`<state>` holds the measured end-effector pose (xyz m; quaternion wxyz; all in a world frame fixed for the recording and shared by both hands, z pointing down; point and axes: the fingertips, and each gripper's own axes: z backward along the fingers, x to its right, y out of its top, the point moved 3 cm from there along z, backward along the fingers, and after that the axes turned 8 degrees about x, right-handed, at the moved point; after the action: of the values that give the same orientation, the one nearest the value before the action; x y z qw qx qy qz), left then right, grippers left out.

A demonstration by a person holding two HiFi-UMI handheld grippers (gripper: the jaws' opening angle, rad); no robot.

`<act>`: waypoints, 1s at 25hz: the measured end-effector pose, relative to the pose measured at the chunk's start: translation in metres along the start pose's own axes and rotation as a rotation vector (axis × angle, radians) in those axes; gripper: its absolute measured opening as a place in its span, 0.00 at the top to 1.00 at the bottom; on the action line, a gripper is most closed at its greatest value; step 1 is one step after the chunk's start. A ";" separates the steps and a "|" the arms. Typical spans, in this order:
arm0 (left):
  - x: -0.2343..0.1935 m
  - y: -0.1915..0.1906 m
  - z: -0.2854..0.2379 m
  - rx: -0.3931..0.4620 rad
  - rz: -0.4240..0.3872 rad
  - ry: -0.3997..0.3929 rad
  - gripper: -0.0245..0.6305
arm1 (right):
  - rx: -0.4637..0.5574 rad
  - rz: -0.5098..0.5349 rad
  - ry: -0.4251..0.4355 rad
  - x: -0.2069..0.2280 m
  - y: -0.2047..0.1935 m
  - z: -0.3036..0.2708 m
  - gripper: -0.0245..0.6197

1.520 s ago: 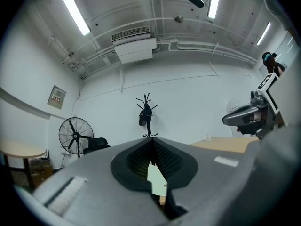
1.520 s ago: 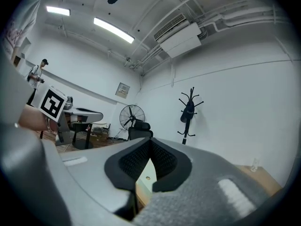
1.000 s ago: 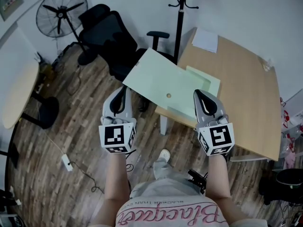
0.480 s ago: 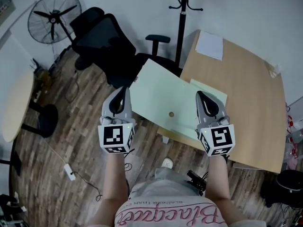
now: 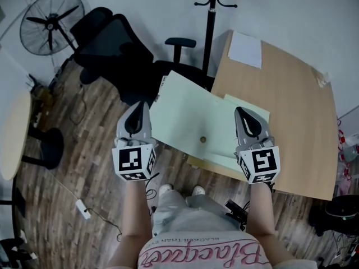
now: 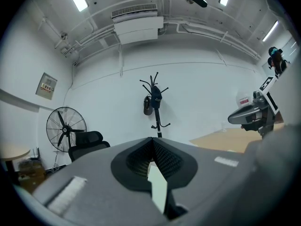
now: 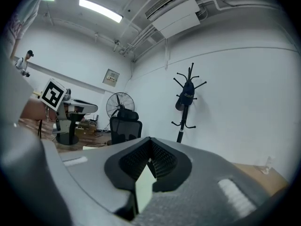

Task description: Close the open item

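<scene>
The left hand-held gripper [image 5: 141, 107] and right hand-held gripper [image 5: 242, 112] each pinch an edge of the pale green folder's [image 5: 251, 106] open cover [image 5: 185, 114] at the bench's [image 5: 286, 88] near-left corner. Swinging both together evenly should fold it flat without twisting.
</scene>
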<state>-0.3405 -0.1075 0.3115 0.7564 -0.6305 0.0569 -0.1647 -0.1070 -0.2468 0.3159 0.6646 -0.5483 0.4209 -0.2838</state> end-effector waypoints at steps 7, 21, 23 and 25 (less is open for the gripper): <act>-0.043 -0.021 -0.016 -0.019 0.028 -0.023 0.94 | -0.024 -0.008 -0.085 -0.010 -0.001 -0.019 0.96; -0.073 -0.088 -0.045 -0.128 0.097 -0.293 0.94 | -0.136 -0.012 -0.179 -0.064 -0.028 -0.058 0.96; -0.073 -0.100 -0.047 -0.152 0.102 -0.325 0.94 | -0.157 -0.018 -0.195 -0.069 -0.034 -0.059 0.96; -0.074 -0.112 -0.050 -0.176 0.106 -0.357 0.94 | -0.173 -0.024 -0.215 -0.073 -0.040 -0.061 0.96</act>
<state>-0.4443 -0.1473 0.4011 0.7041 -0.7094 -0.0308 -0.0044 -0.1921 -0.2250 0.3697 0.6527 -0.6358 0.3636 -0.1937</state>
